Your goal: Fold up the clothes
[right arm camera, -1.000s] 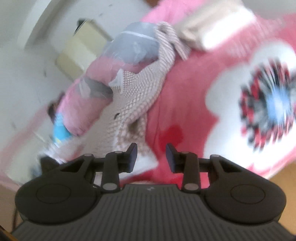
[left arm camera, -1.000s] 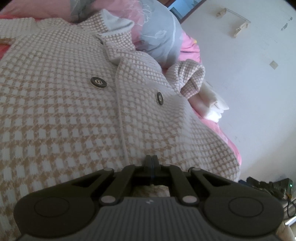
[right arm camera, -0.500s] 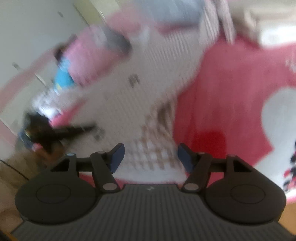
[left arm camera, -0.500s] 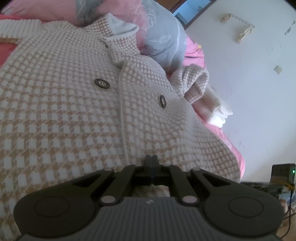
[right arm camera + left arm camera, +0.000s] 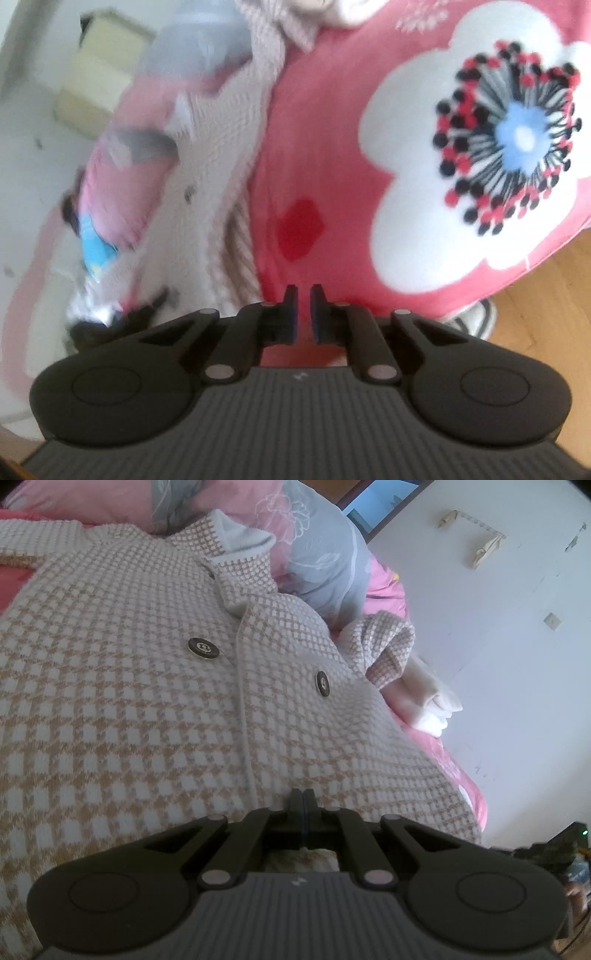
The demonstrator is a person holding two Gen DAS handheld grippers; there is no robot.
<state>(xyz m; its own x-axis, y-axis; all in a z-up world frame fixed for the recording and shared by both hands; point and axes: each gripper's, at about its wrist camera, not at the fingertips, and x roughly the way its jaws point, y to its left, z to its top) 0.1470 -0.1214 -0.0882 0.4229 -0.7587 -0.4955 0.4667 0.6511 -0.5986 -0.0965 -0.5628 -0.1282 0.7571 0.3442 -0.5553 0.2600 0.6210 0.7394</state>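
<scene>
A beige-and-white checked cardigan (image 5: 147, 720) with two dark buttons (image 5: 202, 648) lies spread front-up on the bed, one sleeve (image 5: 388, 646) bunched at the far right. My left gripper (image 5: 302, 797) is shut at the cardigan's near hem, which rises to meet the fingertips, so it seems pinched. In the right wrist view the cardigan (image 5: 207, 166) is a blurred strip on the left. My right gripper (image 5: 303, 295) hangs over the pink bedsheet (image 5: 314, 147) just right of the cardigan's edge. Its jaws are closing, a narrow gap still shows, and nothing is between them.
A grey and pink floral duvet (image 5: 325, 554) is bundled behind the collar, with folded white clothes (image 5: 428, 701) beside the sleeve. The sheet bears a large white flower print (image 5: 509, 136). The bed's edge drops to wooden floor (image 5: 546, 295), where a shoe (image 5: 476, 317) stands.
The right gripper swung over the cardigan and back to the pink sheet, its jaws widening and then closing to a sliver. The left gripper stayed shut in place.
</scene>
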